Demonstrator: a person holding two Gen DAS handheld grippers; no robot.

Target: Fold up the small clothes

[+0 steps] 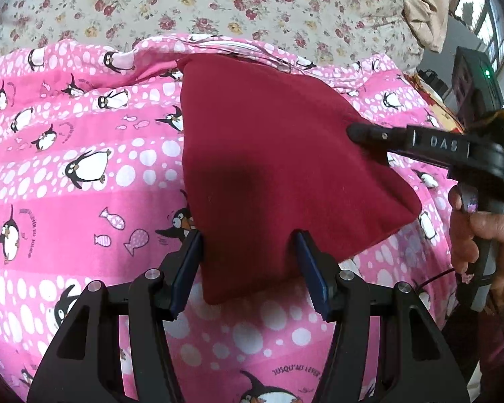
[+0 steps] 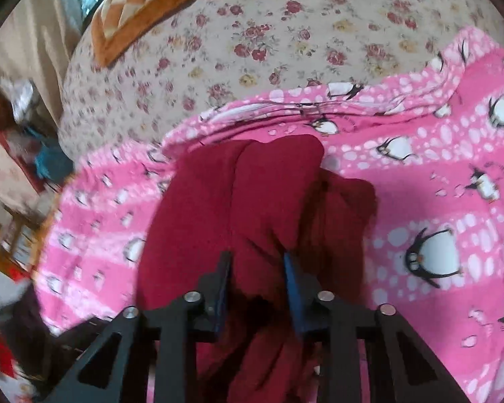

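The dark red garment (image 1: 279, 168) lies folded into a rough wedge on the pink penguin-print blanket (image 1: 84, 174), which covers part of the floral bedsheet (image 1: 184, 3). The left gripper (image 1: 250, 268) straddles the garment's near corner, jaws about half spread, blue pads (image 1: 310, 268) standing at either side of the cloth; whether they press it cannot be told, it looks more like bracketing than clamping. The right gripper (image 1: 352, 132) comes in from the right, held by a hand (image 1: 480, 238), its tip on the garment's right part. In the right wrist view the right gripper's (image 2: 258, 272) jaws are narrow, with a ridge of red cloth (image 2: 262, 201) running up between them; it likely pinches a fold, but contact at the pads is not clear. To do this step well, the left side should probably pin the near corner flat while the right carries its layer across evenly, keeping edges aligned and not dragging the blanket along. Hard to read: the right wrist view is motion-blurred, so the garment's layers and edges smear together; the kind of garment is unclear; its underside and far edge under the blanket's zipper seam (image 1: 238, 47) are hidden. The room clutter at the left edge (image 2: 23, 154) is unreadable.
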